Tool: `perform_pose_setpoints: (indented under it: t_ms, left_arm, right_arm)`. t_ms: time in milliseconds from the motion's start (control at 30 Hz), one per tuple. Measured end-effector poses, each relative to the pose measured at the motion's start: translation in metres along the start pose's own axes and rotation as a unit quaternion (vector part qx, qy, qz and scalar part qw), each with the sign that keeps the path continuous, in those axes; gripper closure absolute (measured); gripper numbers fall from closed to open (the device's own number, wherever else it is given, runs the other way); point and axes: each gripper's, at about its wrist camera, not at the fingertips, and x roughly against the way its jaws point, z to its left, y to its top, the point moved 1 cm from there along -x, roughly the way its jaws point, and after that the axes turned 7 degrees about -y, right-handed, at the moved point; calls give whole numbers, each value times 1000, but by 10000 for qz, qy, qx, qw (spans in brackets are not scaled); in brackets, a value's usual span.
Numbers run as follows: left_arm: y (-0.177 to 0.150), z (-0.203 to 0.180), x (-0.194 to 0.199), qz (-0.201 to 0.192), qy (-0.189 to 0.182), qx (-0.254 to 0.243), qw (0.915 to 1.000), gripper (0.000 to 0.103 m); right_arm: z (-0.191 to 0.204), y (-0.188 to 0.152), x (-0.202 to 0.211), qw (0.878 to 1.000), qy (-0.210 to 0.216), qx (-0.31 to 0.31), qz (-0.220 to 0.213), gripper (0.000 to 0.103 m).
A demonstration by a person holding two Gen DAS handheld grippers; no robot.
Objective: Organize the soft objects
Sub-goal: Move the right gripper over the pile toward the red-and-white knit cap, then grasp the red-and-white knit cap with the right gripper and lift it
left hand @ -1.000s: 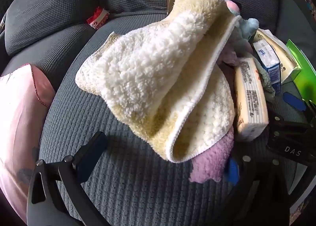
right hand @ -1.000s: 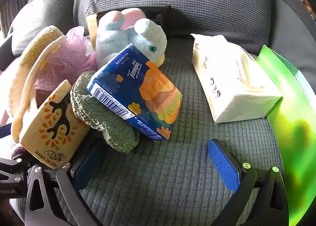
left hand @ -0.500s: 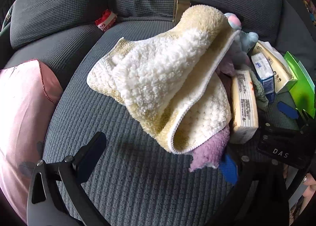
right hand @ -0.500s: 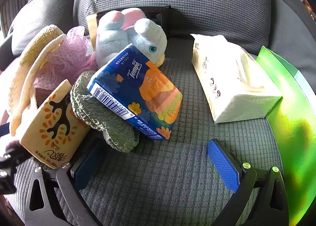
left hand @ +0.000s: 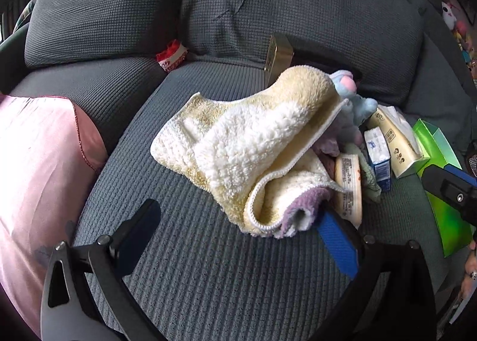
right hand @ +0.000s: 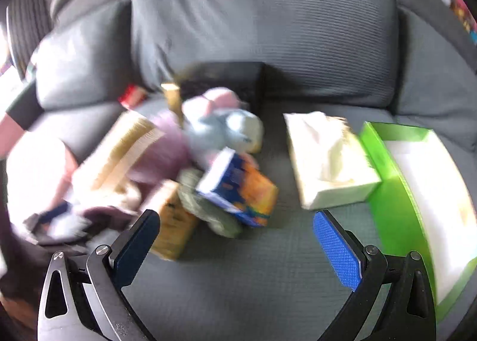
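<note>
Both grippers have pulled back from the sofa-seat pile. The left gripper [left hand: 238, 236] and right gripper [right hand: 237, 239] gape empty; pinch the yellow towel [left hand: 253, 144] at its folded edge.

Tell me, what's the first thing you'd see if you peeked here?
The fluffy cream towel heaped mid-sofa, half covering a blue plush toy. Then the bright green box at the right edge, beside a pale tissue pack, and the shiny pink cushion on the left.

Grey sofa [left hand: 208, 266] beneath everything — gold box [left hand: 278, 53] upright against backrest, green box [right hand: 387, 180] at right edge, open.
</note>
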Motion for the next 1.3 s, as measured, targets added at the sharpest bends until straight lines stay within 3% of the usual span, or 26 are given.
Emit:
perform_pose_setpoints:
  t_ms: [167, 300, 433, 567, 700, 867, 1000, 1167, 1300]
  left_arm:
    - [9, 10, 5, -58, -222, 182, 9996, 2]
    - [11, 23, 1, 11, -275, 376, 9989, 7]
    - [10, 32, 2, -6, -297, 425, 9987, 9]
    - [9, 42, 4, -63, -491, 628, 9968, 12]
    - [8, 44, 4, -82, -657, 710, 9953, 20]
    - [4, 49, 3, 0, -771, 834, 9935, 25]
    - [2, 54, 2, 38, -629, 992, 9931, 31]
    - [9, 78, 1, 189, -641, 1498, 9865, 50]
    - [40, 95, 9, 216, -593, 1564, 9857, 61]
  right_arm:
    - [26, 23, 6, 9997, 196, -140, 82, 0]
    - [33, 29, 6, 9979, -514, -355, -160, 0]
    - [27, 16, -19, 9976, 54, -695, 43, 0]
    - [20, 6, -29, 9960, 66, -863, 223, 0]
    - [16, 3, -27, 9936, 481, -1003, 213, 0]
    - [24, 5, -19, 9920, 758, -1008, 42, 13]
    - [29, 7, -16, 9916, 786, -1028, 57, 24]
    - [56, 31, -14, 9916, 977, -841, 100, 24]
    - [99, 82, -30, 9886, 1210, -781, 441, 24]
